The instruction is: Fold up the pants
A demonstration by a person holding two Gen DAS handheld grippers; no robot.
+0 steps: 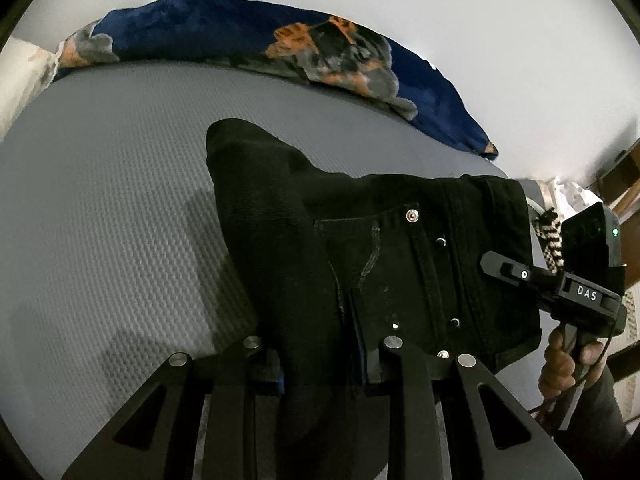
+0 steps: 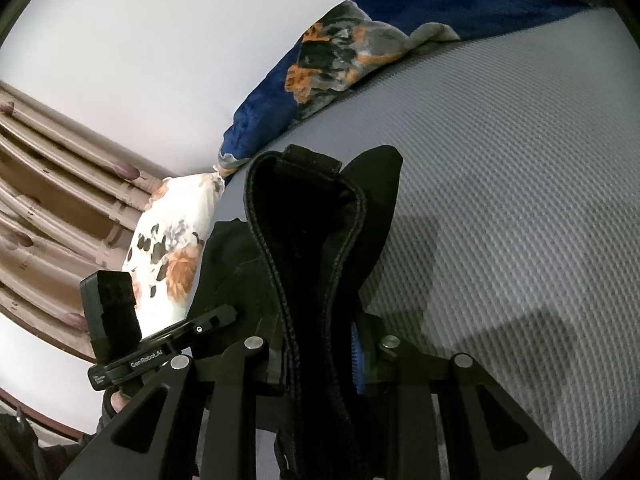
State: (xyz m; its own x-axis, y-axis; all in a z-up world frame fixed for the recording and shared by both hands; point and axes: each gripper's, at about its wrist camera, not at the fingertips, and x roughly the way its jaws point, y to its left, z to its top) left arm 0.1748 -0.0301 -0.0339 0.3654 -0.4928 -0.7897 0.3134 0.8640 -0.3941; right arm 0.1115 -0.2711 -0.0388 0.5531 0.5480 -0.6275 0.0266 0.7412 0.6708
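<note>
Pants (image 1: 400, 248), black, hang bunched above the grey mattress (image 1: 120, 200). Left gripper (image 1: 320, 364) and right gripper (image 2: 320, 360) each pinch a fold of them.

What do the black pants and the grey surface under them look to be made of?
The pants look like black denim: matte woven cloth with raised stitched seams, a pocket and shiny metal rivets. The grey surface looks like a mattress or cover in textured knit fabric, going by its fine repeating ribbed pattern; which one is unclear.
</note>
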